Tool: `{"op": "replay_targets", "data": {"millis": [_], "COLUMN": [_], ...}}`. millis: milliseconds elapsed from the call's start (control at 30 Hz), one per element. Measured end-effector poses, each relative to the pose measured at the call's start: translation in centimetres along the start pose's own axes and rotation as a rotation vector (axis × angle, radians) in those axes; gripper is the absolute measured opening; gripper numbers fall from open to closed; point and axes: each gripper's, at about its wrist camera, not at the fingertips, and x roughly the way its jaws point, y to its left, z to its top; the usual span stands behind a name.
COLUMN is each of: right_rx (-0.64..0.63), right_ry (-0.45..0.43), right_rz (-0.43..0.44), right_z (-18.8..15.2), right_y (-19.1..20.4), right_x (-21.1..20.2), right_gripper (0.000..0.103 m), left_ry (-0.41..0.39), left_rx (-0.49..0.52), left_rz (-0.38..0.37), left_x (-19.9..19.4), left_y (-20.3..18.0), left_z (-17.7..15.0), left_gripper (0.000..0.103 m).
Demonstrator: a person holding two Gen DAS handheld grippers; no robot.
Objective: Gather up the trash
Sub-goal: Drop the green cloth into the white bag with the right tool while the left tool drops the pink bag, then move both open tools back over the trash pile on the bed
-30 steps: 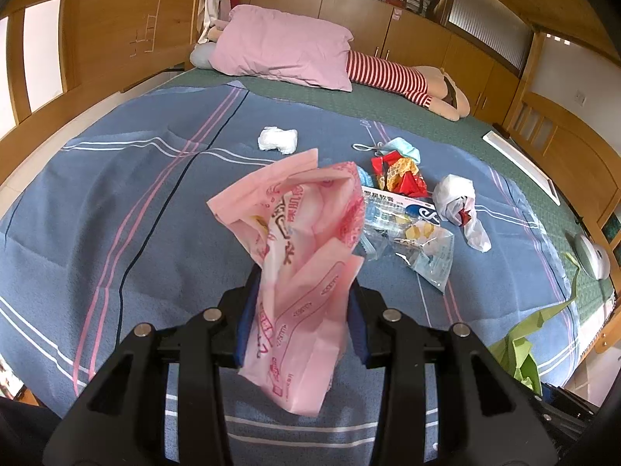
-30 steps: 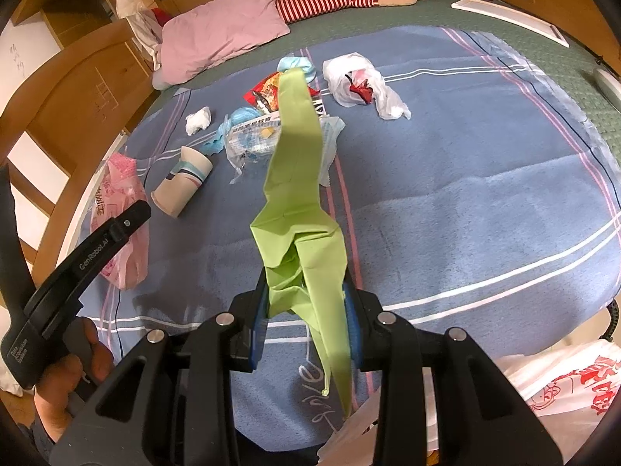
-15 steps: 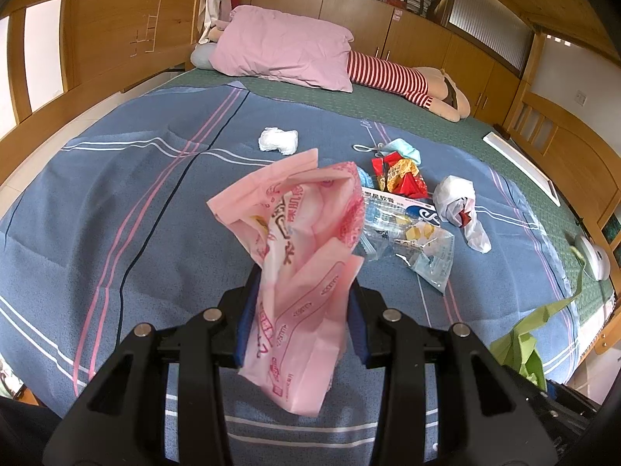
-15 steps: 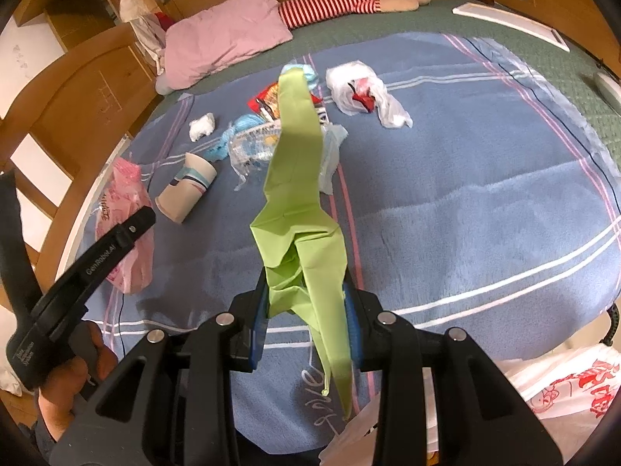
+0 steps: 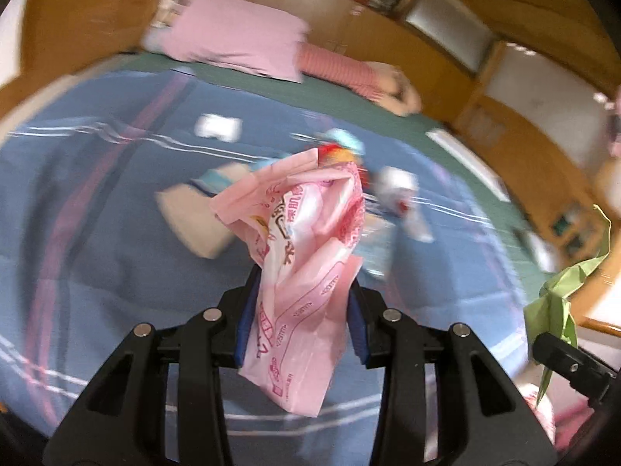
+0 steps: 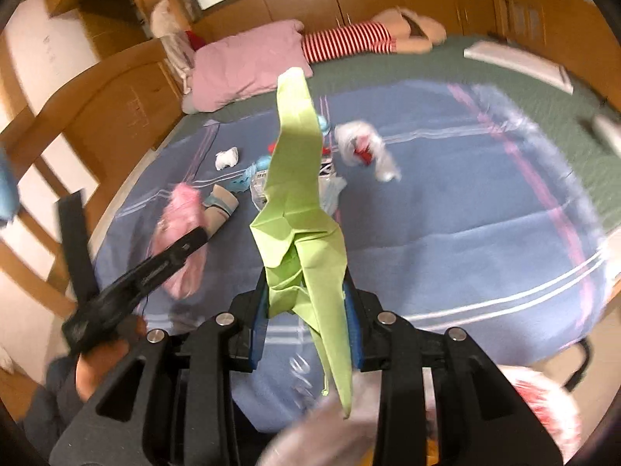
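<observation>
Our left fingers (image 5: pixel 243 322) pinch the pink wrapper (image 5: pixel 299 256), our right fingers (image 6: pixel 351 322) the green paper (image 6: pixel 300 229), both above the bed (image 6: pixel 446 225). Held by thin edges, either could slip before the white bag (image 6: pixel 535 400).

The right gripper (image 6: pixel 306 318) clamps folded green paper (image 6: pixel 299 209) above the blue blanket (image 6: pixel 446 225).

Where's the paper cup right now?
The paper cup lies on its side on the blue blanket, left of centre in the right wrist view, just beyond the pink wrapper in the left gripper and beside the clear plastic litter.
</observation>
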Motion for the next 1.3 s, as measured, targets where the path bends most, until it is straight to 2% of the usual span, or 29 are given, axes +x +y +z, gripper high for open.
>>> {"op": "replay_targets", "data": {"millis": [100, 233, 267, 300, 367, 467, 600, 667, 733, 833, 867, 900, 933, 967, 1000, 1100, 1233, 1300], "right_rx": [-0.050, -0.060, -0.061, -0.071, -0.102, -0.071, 0.120, 0.223, 0.288, 0.354, 0.362, 0.364, 0.366, 0.369, 0.375, 0.416, 0.446, 0.436], "right_ry": [0.041, 0.200, 0.241, 0.327, 0.402, 0.336, 0.056, -0.073, -0.129, -0.161, -0.164, -0.163, -0.160, -0.157, -0.155, -0.144, -0.130, -0.124], "right_rz": [-0.043, -0.088, -0.080, -0.075, -0.127, -0.140, -0.137, -0.153, -0.147, -0.149, -0.155, -0.158, -0.160, -0.162, -0.162, -0.138, -0.118, -0.120], "right_z": [-2.0, -6.4, -7.4, -9.2, -11.1, -10.6, -6.8, -5.4, -4.4, -3.9, -3.9, -3.8, -3.9, -3.9, -3.7, -3.8, -3.6, -3.4], "right_y": [-1.0, -3.6, -3.8, -4.2, -4.4, -5.0, -7.5, -9.0, -9.9, -10.7, -10.7, -10.8, -11.0, -11.0, -10.7, -11.2, -11.0, -10.6], "right_x": [-3.1, -4.2, -4.0, -3.3, -2.7, -3.9, -8.4, -10.4, -10.9, -11.0, -10.8, -10.8, -10.5, -10.2, -10.3, -9.3, -8.3, -7.8], "right_gripper": [0.034, 0.035, 0.038, 0.044, 0.055, 0.067, 0.072, 0.074, 0.074, 0.074, 0.074, 0.074, 0.074, 0.074, 0.074, 0.074, 0.075, 0.074], "left_ry": [0.018, 0.025, 0.029, 0.035, 0.062, 0.105, 0.181, 0.214, 0.261, 0.341, 0.373, 0.385, 0.389, 0.385, 0.376, 0.330, 0.235, 0.158], "left_rx": [0.034, 0.122, 0.137, 0.154, 0.196, 0.281, 0.408, 0.485, 0.599, 0.763, 0.823, 0.861, 0.900, 0.918, 0.909, 0.810, 0.577, 0.434], "left_rz": [-0.108, -0.223, -0.245, -0.270, -0.333, -0.393, -0.481, -0.563, -0.668, -0.761, -0.775, -0.770, -0.747, -0.722, -0.701, -0.671, -0.630, -0.547], "left_x": [-0.2, -0.9, -1.0, -1.1, -1.1, -1.2, -1.1, -1.5, -2.4, -3.1, -3.2, -3.1, -3.0, -2.8, -2.6, -2.3, -1.9, -1.5], "left_y": [-1.2, -3.7, -4.1, -4.6, -5.8, -7.9, -11.1, -13.0, -15.3, -17.9, -18.7, -19.2, -19.6, -19.7, -19.6, -18.4, -15.5, -13.2], "left_z": [-0.3, -1.1, -1.2, -1.4, -1.9, -3.1, -5.2, -6.6, -8.5, -11.9, -13.2, -14.0, -14.7, -15.0, -14.7, -12.8, -9.1, -6.9], "left_gripper": [0.040, 0.040, 0.040, 0.040, 0.040, 0.040, 0.040, 0.040, 0.040, 0.044, 0.050, 0.063, 0.069, 0.079, 0.085, 0.094, 0.097, 0.097]}}
